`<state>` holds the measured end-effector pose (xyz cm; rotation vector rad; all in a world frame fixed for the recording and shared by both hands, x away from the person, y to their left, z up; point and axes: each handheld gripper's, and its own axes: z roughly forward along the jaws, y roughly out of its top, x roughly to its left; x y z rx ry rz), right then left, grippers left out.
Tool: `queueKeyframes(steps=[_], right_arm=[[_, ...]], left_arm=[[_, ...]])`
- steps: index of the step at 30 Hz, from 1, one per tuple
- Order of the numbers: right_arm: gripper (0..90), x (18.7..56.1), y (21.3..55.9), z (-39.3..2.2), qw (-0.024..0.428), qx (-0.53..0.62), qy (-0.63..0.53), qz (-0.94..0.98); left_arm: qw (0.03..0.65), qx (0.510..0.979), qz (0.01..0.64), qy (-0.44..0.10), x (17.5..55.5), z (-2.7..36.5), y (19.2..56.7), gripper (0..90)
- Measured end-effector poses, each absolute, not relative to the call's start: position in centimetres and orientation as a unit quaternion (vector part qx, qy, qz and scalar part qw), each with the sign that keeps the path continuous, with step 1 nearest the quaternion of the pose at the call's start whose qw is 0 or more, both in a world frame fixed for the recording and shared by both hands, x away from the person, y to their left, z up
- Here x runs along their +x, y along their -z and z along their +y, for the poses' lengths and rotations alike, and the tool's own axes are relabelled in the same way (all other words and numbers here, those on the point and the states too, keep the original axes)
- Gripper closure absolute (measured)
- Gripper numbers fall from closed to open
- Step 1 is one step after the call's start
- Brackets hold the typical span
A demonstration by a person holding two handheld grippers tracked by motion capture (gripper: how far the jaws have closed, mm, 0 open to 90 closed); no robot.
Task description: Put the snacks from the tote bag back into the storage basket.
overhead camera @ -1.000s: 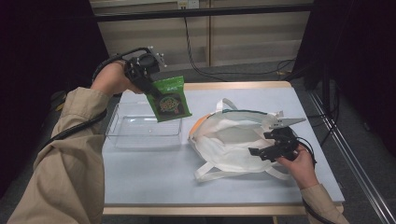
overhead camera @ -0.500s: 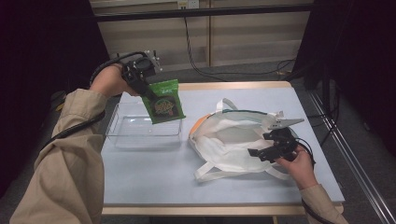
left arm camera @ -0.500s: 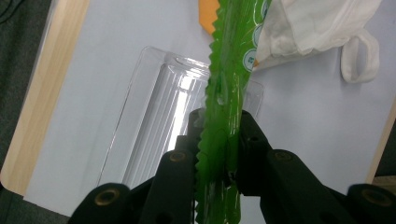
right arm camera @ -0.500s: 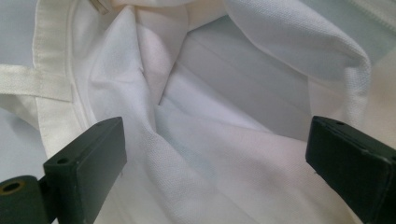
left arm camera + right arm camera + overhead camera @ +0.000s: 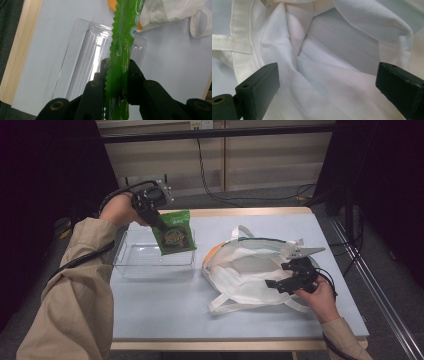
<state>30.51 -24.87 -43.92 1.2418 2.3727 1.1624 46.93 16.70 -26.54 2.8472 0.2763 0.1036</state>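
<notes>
My left gripper [image 5: 159, 222] is shut on the top edge of a green snack bag [image 5: 174, 232], which hangs above the clear plastic tray [image 5: 135, 265]. In the left gripper view the green snack bag [image 5: 120, 62] runs edge-on between the two black jaws of the left gripper [image 5: 117, 75], with the clear tray [image 5: 82, 67] below it. A white cloth tote bag [image 5: 245, 272] lies open on the table's right half. My right gripper [image 5: 290, 275] rests open at the tote's right rim. In the right gripper view, white cloth [image 5: 329, 65] lies between the wide-apart jaws, untouched by the pads.
The pale blue tabletop [image 5: 165, 310] has a wooden rim. The tote's handles [image 5: 225, 306] trail toward the front and back. A metal rail [image 5: 370, 285] runs along the table's right side. Cables hang from the wall behind.
My left gripper has sunk a little with the green snack bag, toward the tray. The right gripper has stayed where it was.
</notes>
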Motion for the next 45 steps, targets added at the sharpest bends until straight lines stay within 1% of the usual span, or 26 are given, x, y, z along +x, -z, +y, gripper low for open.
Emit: queueKeyframes(steps=[6, 7, 11, 13, 14, 15, 22, 24, 26, 27, 28, 30, 31, 32, 35, 39, 41, 42, 45], right_arm=[[4.7, 30.5, 44.0, -24.9, 0.111, 0.422, -0.394, 0.809], [4.7, 30.5, 44.0, -24.9, 0.111, 0.423, -0.395, 0.808], [4.7, 30.5, 44.1, -24.8, 0.11, 0.422, -0.396, 0.808], [4.7, 30.5, 44.1, -24.8, 0.109, 0.421, -0.395, 0.809], [4.7, 30.5, 44.1, -24.8, 0.109, 0.421, -0.395, 0.81], [4.7, 30.5, 44.1, -24.7, 0.11, 0.421, -0.395, 0.809], [4.7, 30.5, 44.1, -24.5, 0.109, 0.418, -0.394, 0.811], [4.7, 30.4, 44.1, -24.5, 0.108, 0.419, -0.392, 0.812], [4.7, 30.5, 44.1, -24.5, 0.108, 0.419, -0.391, 0.812], [4.7, 30.5, 44.2, -24.5, 0.108, 0.419, -0.391, 0.812], [4.7, 30.5, 44.2, -24.5, 0.108, 0.419, -0.391, 0.812], [4.7, 30.4, 44.1, -24.5, 0.107, 0.42, -0.391, 0.812], [4.7, 30.4, 44.1, -24.5, 0.107, 0.42, -0.391, 0.812], [4.7, 30.5, 44.1, -24.5, 0.108, 0.419, -0.393, 0.812], [4.7, 30.4, 44.0, -24.5, 0.107, 0.42, -0.393, 0.811], [4.7, 30.4, 44.1, -24.4, 0.107, 0.421, -0.39, 0.812], [4.7, 30.4, 44.1, -24.4, 0.106, 0.421, -0.391, 0.812], [4.7, 30.3, 44.1, -24.4, 0.107, 0.42, -0.391, 0.812], [4.8, 30.3, 44.1, -24.4, 0.107, 0.42, -0.391, 0.812]], left_arm=[[0.127, 0.988, 0.089, -0.025, 46.9, 17.7, 27.1, 78.8], [0.132, 0.986, 0.098, -0.024, 46.8, 17.9, 27.2, 78.8], [0.127, 0.987, 0.099, -0.023, 46.7, 18.4, 27.8, 78.8], [0.122, 0.988, 0.093, -0.015, 46.5, 18.4, 28.3, 78.7], [0.129, 0.986, 0.099, -0.021, 46.3, 18.3, 28.7, 78.7], [0.116, 0.989, 0.088, -0.014, 46.4, 18.2, 28.9, 78.6], [0.121, 0.99, 0.075, -0.012, 45.8, 18.0, 31.4, 77.5], [0.113, 0.991, 0.066, -0.01, 45.6, 18.1, 32.1, 77.4], [0.117, 0.991, 0.066, -0.012, 45.5, 18.2, 32.7, 76.7], [0.124, 0.989, 0.076, -0.009, 45.4, 18.2, 33.0, 75.9], [0.119, 0.991, 0.066, -0.007, 45.4, 18.2, 33.2, 74.9], [0.123, 0.99, 0.072, -0.002, 45.3, 18.2, 33.6, 72.6], [0.115, 0.991, 0.062, -0.003, 45.3, 18.2, 33.7, 71.8], [0.123, 0.99, 0.065, 0.001, 45.1, 18.2, 33.9, 70.0], [0.138, 0.987, 0.079, -0.002, 45.1, 18.2, 34.0, 55.3], [0.141, 0.987, 0.079, -0.009, 44.9, 18.4, 33.4, 36.0], [0.15, 0.985, 0.087, -0.008, 44.9, 18.6, 33.0, 30.8], [0.171, 0.978, 0.116, -0.007, 44.5, 18.7, 33.1, 27.7], [0.18, 0.976, 0.124, -0.016, 44.1, 19.1, 32.7, 21.6]])
